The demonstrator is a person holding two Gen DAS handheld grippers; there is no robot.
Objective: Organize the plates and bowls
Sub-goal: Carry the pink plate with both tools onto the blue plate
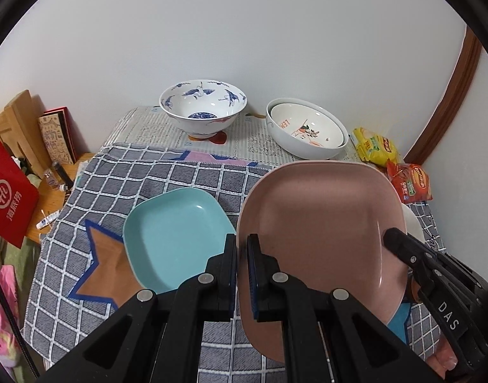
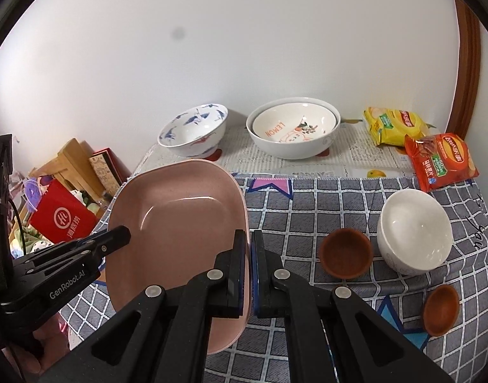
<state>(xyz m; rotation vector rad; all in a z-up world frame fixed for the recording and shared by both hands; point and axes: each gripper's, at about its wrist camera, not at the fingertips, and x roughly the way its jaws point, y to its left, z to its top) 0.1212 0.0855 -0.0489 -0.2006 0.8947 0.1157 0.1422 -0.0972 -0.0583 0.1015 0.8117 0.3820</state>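
Note:
Both grippers hold a pink square plate above the checked cloth. My left gripper is shut on its left rim. My right gripper is shut on its right rim, and the plate fills the left of that view. The right gripper's finger shows on the plate's far edge in the left wrist view. A teal square plate lies on the cloth just left of the pink one. A white bowl and two small brown bowls sit to the right.
A blue-patterned bowl and a white bowl with a lemon-print bowl nested inside stand at the back by the wall. Yellow and red snack packets lie back right. A red bag and clutter stand left of the table.

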